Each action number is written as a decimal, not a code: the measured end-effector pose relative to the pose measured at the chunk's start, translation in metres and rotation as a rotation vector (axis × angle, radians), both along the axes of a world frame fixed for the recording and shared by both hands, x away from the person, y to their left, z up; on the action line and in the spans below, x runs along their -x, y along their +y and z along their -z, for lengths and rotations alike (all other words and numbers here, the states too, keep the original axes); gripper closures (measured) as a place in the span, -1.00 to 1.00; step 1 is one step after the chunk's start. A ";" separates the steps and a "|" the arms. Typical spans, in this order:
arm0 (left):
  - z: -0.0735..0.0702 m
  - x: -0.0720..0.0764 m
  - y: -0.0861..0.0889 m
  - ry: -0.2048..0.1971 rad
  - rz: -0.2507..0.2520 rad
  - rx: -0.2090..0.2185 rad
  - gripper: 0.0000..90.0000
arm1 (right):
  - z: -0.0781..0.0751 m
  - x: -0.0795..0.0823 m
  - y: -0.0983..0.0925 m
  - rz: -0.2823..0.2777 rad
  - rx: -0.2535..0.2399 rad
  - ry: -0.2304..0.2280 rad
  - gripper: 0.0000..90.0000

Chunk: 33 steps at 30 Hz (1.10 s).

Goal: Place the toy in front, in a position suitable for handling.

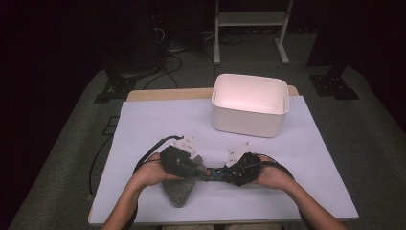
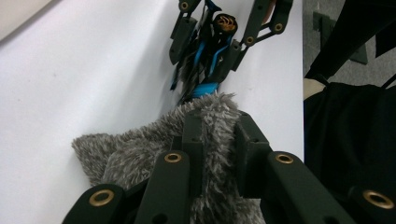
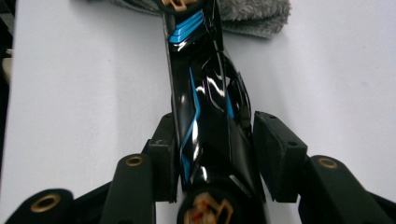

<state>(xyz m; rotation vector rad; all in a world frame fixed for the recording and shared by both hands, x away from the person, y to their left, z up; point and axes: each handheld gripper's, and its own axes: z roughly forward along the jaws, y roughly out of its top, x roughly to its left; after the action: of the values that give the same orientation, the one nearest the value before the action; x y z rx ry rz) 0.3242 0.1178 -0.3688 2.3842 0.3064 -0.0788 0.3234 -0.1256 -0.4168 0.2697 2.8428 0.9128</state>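
We saw two hands working close together near the six o'clock edge of the pale tabletop (image 1: 158,124). The left tool (image 1: 195,167) was clenched on a grey fuzzy pouch (image 1: 179,190), its black jaws pinching the pile at the pouch's upper edge, as the left gripper view made plain: the pouch (image 2: 140,154) bulged out on both sides of the pads. The pouch lay on the tabletop at about seven o'clock from the centre, partly under the left hand (image 1: 148,175).

The right tool (image 1: 225,173) faced the left one from three o'clock, with a glossy black and blue object (image 1: 214,171) between the two. In the right gripper view that object (image 3: 205,116) ran straight up between the jaws toward the pouch (image 3: 254,14) at twelve o'clock. The left pad lay against it, while a narrow gap showed beside the right pad, so we judged this tool released around it, not clamping.

A white bin (image 1: 250,105) stood at one o'clock, well apart from both hands.
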 end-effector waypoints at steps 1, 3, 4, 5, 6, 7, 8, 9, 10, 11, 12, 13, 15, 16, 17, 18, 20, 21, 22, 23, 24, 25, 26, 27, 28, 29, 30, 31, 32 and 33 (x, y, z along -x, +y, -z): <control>0.001 0.000 0.001 0.001 0.002 0.002 0.71 | 0.001 -0.001 0.001 0.011 0.001 0.007 0.17; 0.004 0.000 0.001 0.008 0.004 0.001 0.71 | 0.002 -0.004 0.000 0.031 -0.015 0.029 0.16; 0.006 0.000 0.000 0.013 0.005 -0.003 0.71 | 0.002 -0.004 -0.002 0.036 -0.024 0.035 0.11; 0.007 0.000 0.000 0.016 0.004 -0.006 0.70 | 0.002 -0.004 -0.003 0.039 -0.030 0.046 0.04; 0.009 -0.001 0.000 0.019 0.006 -0.009 0.71 | 0.002 -0.004 -0.003 0.036 -0.039 0.062 -0.02; 0.010 -0.001 -0.001 0.022 0.006 -0.005 0.71 | 0.002 -0.003 -0.004 0.038 -0.040 0.067 -0.03; 0.011 0.000 -0.001 0.026 0.010 -0.005 0.71 | 0.001 -0.003 -0.005 0.036 -0.041 0.066 -0.06; 0.012 0.000 -0.002 0.029 0.013 -0.002 0.71 | 0.001 -0.002 -0.005 0.037 -0.044 0.073 -0.09; 0.013 0.001 -0.002 0.031 0.018 -0.006 0.71 | 0.000 -0.001 -0.006 0.037 -0.051 0.080 -0.10; 0.014 0.003 -0.003 0.034 0.027 -0.010 0.71 | -0.001 0.000 -0.006 0.033 -0.055 0.082 -0.11; 0.015 0.005 -0.003 0.040 0.029 -0.007 0.71 | -0.002 0.001 -0.006 0.027 -0.059 0.085 -0.12; 0.015 0.006 -0.002 0.042 0.035 -0.008 0.71 | -0.003 0.002 -0.007 0.025 -0.066 0.096 -0.13; 0.018 0.011 -0.001 0.052 0.047 -0.007 0.71 | -0.004 0.004 -0.009 0.007 -0.075 0.099 -0.15; 0.020 0.014 0.000 0.058 0.054 -0.006 0.70 | -0.004 0.006 -0.010 -0.002 -0.088 0.104 -0.14; 0.022 0.017 0.000 0.063 0.058 -0.007 0.71 | -0.005 0.007 -0.011 -0.006 -0.099 0.116 -0.14; 0.024 0.020 0.000 0.065 0.065 -0.010 0.71 | -0.005 0.008 -0.012 -0.010 -0.113 0.130 -0.15; 0.026 0.023 0.001 0.067 0.068 -0.014 0.71 | -0.005 0.010 -0.013 -0.016 -0.121 0.129 -0.20; 0.027 0.025 0.000 0.069 0.070 -0.014 0.71 | -0.004 0.011 -0.013 -0.016 -0.117 0.125 -0.24; 0.029 0.027 0.001 0.070 0.074 -0.019 0.71 | -0.003 0.012 -0.012 -0.016 -0.115 0.124 -0.27; 0.030 0.029 0.001 0.069 0.077 -0.020 0.70 | -0.001 0.014 -0.011 -0.018 -0.112 0.122 -0.31; 0.030 0.029 0.002 0.069 0.082 -0.023 0.71 | 0.002 0.016 -0.011 -0.023 -0.107 0.118 -0.35; 0.031 0.030 0.003 0.069 0.080 -0.023 0.70 | 0.004 0.018 -0.010 -0.029 -0.106 0.116 -0.38; 0.032 0.031 0.004 0.071 0.076 -0.023 0.71 | 0.006 0.020 -0.009 -0.035 -0.104 0.119 -0.41; 0.033 0.031 0.006 0.072 0.068 -0.019 0.70 | 0.008 0.022 -0.008 -0.041 -0.102 0.102 -0.43; 0.033 0.031 0.008 0.073 0.064 -0.016 0.70 | 0.010 0.024 -0.007 -0.051 -0.097 0.107 -0.40; 0.034 0.031 0.010 0.076 0.055 -0.013 0.70 | 0.011 0.027 -0.006 -0.047 -0.102 0.084 -0.38; 0.035 0.030 0.012 0.077 0.052 -0.014 0.70 | 0.012 0.028 -0.005 -0.049 -0.094 0.074 -0.38; 0.035 0.030 0.014 0.074 0.046 -0.012 0.69 | 0.013 0.028 -0.006 -0.044 -0.101 0.067 -0.40; 0.035 0.030 0.016 0.074 0.041 -0.007 0.69 | 0.013 0.028 -0.006 -0.042 -0.104 0.084 -0.41; 0.035 0.030 0.018 0.071 0.037 -0.004 0.69 | 0.014 0.027 -0.006 -0.043 -0.103 0.084 -0.41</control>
<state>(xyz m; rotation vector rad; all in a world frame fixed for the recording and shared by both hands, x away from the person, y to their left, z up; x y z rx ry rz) 0.2939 0.1353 -0.4037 2.3951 0.2958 -0.1803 0.2960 -0.1317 -0.4304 0.2662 2.8925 1.0835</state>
